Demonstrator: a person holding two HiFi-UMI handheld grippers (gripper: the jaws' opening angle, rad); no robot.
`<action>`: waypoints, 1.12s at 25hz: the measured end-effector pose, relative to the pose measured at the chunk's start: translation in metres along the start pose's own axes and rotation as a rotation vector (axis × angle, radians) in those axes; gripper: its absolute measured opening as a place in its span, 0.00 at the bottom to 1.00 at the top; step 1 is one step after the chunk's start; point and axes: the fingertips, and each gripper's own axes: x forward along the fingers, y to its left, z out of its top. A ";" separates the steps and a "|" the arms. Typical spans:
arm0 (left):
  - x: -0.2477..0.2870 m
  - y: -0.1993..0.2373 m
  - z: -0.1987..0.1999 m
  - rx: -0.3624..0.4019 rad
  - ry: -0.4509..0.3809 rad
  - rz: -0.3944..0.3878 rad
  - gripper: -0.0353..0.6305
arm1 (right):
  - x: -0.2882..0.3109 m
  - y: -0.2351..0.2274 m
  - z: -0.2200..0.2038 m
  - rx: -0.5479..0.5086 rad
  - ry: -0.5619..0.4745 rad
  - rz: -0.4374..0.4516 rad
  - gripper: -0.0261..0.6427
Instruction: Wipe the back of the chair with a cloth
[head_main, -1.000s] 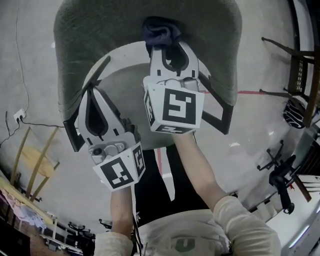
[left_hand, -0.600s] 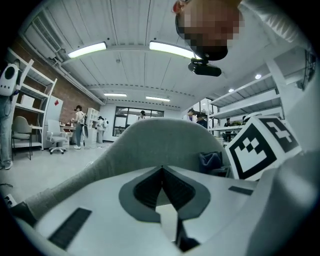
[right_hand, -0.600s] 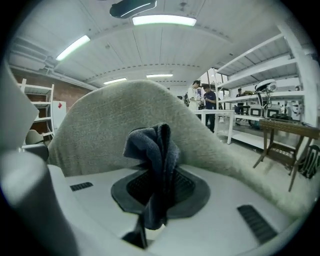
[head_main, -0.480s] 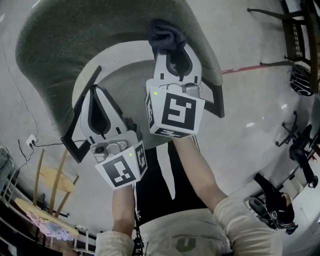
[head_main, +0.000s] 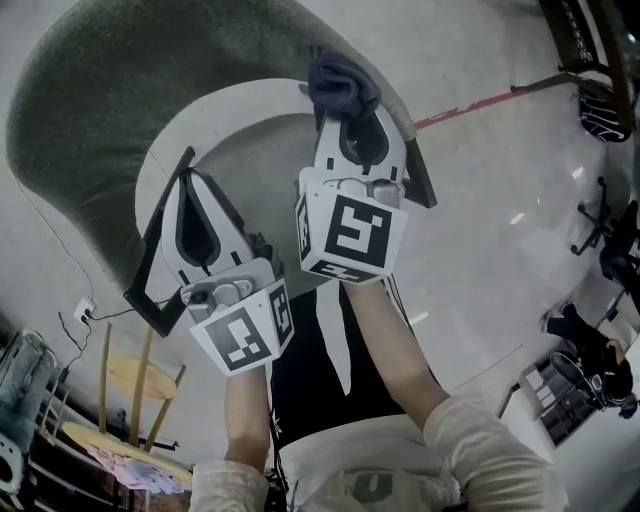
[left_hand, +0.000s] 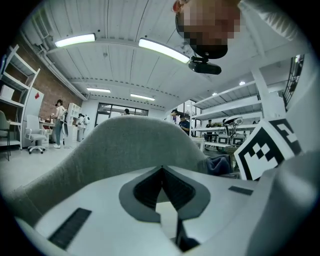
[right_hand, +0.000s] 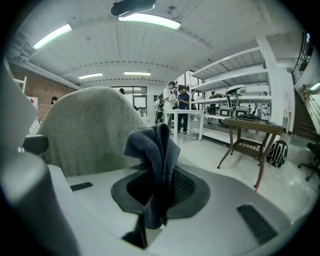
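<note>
Dark blue-grey cloth (head_main: 343, 85), all scrunched up, pinched in the right gripper (head_main: 348, 112), sits right by the top edge of the chair (head_main: 110, 120) back. The back is curved, fuzzy grey-green fabric.

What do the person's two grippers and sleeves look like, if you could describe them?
The left gripper and the right gripper are both pale grey plastic. Each has two long tapering jaws lined with dark ribbed pads. Each also carries a white cube printed with black square markers: the left cube and the right cube. The person wears light, cream-coloured sleeves. No cables show.
</note>
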 end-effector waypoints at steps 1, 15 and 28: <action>0.000 -0.003 -0.001 0.001 0.001 -0.011 0.08 | -0.003 -0.004 -0.002 0.004 0.001 -0.016 0.13; 0.001 -0.015 -0.011 -0.001 0.016 -0.065 0.08 | -0.025 -0.032 -0.014 0.029 0.006 -0.126 0.13; -0.006 0.010 0.008 -0.020 -0.016 0.004 0.08 | -0.033 -0.020 -0.012 0.035 0.033 -0.103 0.13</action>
